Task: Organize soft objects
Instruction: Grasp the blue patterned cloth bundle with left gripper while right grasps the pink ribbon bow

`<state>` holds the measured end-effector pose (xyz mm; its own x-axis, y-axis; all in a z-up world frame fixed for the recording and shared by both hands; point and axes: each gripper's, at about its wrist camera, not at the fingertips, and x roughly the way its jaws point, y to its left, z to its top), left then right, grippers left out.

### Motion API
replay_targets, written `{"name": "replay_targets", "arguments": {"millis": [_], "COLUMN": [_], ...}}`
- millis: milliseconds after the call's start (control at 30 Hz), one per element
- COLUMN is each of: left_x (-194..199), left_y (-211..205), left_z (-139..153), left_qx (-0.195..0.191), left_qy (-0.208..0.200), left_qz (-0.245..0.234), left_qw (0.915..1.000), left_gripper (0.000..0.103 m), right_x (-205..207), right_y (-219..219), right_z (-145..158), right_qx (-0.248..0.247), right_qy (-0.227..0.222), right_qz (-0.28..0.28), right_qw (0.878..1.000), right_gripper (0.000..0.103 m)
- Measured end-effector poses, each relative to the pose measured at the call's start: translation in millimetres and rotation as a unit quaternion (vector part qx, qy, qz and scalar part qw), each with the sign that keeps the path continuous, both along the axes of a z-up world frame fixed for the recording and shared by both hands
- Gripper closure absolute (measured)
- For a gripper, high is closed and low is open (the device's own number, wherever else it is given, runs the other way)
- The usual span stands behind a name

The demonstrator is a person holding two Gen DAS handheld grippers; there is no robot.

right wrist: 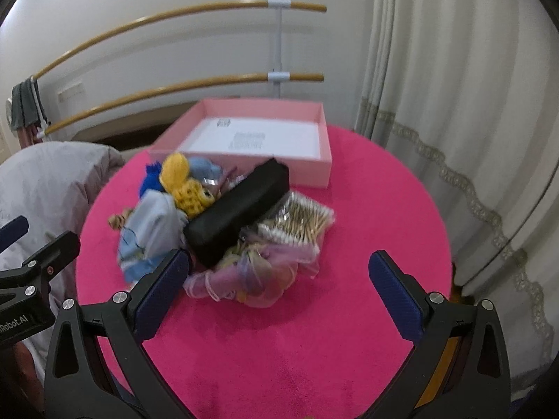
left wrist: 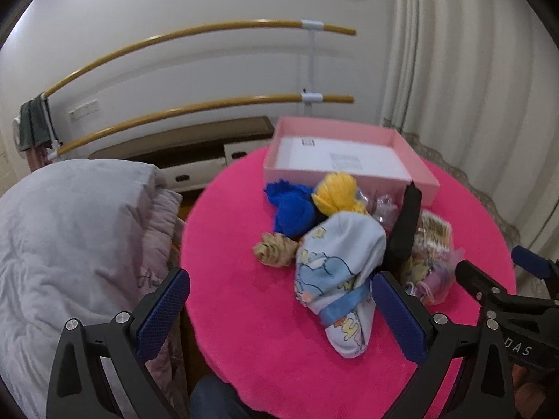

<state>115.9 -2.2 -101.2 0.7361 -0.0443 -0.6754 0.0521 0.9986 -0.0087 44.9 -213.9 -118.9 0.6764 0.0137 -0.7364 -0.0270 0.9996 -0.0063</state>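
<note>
- Hovering nearest, left gripper (left wrist: 281, 309): jaws spread wide, nothing between them, above the near left edge of the pink round table (left wrist: 244, 296).
- Right gripper (right wrist: 279, 291): likewise released and empty, above the table's near right part.
- Pale blue printed cloth bundle (left wrist: 337, 279): near left of the pile, lying just beside the left gripper's right finger.
- Sheer pinkish pouch (right wrist: 255, 276): near end of the pile, between the right gripper's fingers in view, not gripped.
- Black case (right wrist: 237, 209): middle of the pile, resting aslant on the other items.
- Cotton swab packet (right wrist: 297, 223): right of the case, touching it.
- Tan fabric piece (left wrist: 274, 249): left edge of the pile.
- Yellow yarn item (left wrist: 337, 193) and blue yarn item (left wrist: 290, 209): far left of the pile, side by side.
- Pink box (right wrist: 244, 132): open, far side of the table, just behind the pile; only printed paper inside.
- Grey quilt (left wrist: 70, 227): left, off the table.
- Wooden rails (left wrist: 209, 31): far wall.
</note>
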Motion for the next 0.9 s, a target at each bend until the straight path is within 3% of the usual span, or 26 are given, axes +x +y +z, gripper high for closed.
{"name": "replay_targets", "arguments": {"millis": [300,633,700,900], "left_x": [53.8,89.2,94.3,106.8], "left_y": [-15.3,-23.6,-25.4,-42.6], "left_z": [-44.7,-76.7,-83.6,-108.7], "left_qx": [-0.007,-0.014,-0.018,-0.011], "left_qy": [0.038,0.044,0.052,0.081], "left_qz": [-0.031,-0.055,-0.058,-0.071], "left_qw": [0.9988,0.9974,0.9968,0.9942], "left_gripper": [0.000,0.000,0.000,0.012], "right_x": [22.7,35.7,37.1,40.8], "right_y": [-9.5,-23.0,-24.9,-22.9], "right_z": [-41.1,-57.9,-59.4,-62.9], "right_qx": [0.032,0.116,0.130,0.167], "right_qy": [0.056,0.071,0.073,0.083], "right_qz": [0.001,0.007,0.007,0.016], "right_qw": [0.998,0.991,0.989,0.982], "right_gripper": [0.003,0.007,0.014,0.020]}}
